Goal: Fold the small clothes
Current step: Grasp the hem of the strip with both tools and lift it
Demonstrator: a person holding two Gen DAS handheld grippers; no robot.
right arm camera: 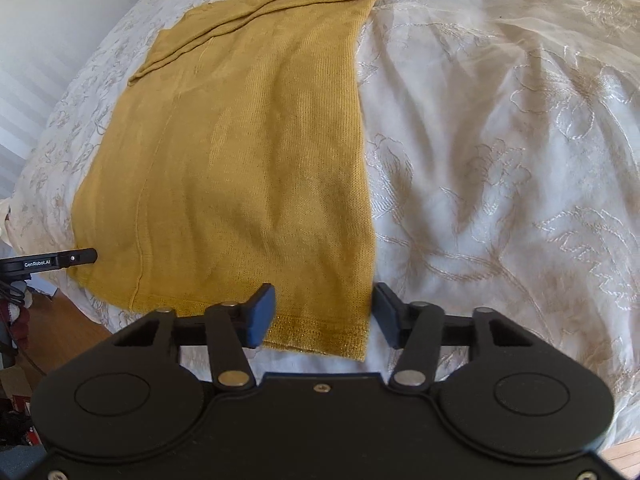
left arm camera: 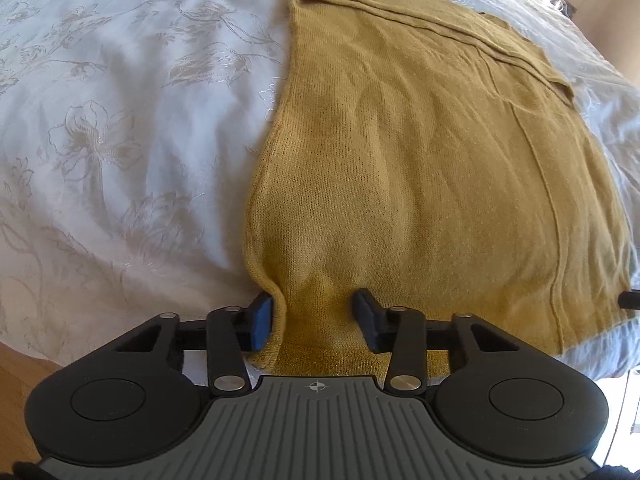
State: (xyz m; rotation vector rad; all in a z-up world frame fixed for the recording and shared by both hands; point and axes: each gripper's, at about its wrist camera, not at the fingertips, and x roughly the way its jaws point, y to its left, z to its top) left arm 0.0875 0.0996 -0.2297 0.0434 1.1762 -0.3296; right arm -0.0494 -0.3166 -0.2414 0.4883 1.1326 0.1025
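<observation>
A mustard-yellow knit garment (left arm camera: 400,160) lies flat on the bed, its sleeves folded across the far end. My left gripper (left arm camera: 314,316) points steeply down at the near hem. Its jaws straddle the garment's near left corner; the blue pad (left arm camera: 262,320) touches the curled side edge, and a wide gap remains. In the right wrist view the same garment (right arm camera: 240,160) runs away from me. My right gripper (right arm camera: 324,312) stands open around the near right corner of the hem, one finger on the knit and the other on the bedspread just outside the edge.
A white bedspread (left arm camera: 120,120) with a floral pattern covers the bed on both sides of the garment. Wooden floor (right arm camera: 68,328) shows past the bed's near edge, with clutter (right arm camera: 16,400) at the lower left. Part of the left gripper (right arm camera: 60,260) shows by the hem's far corner.
</observation>
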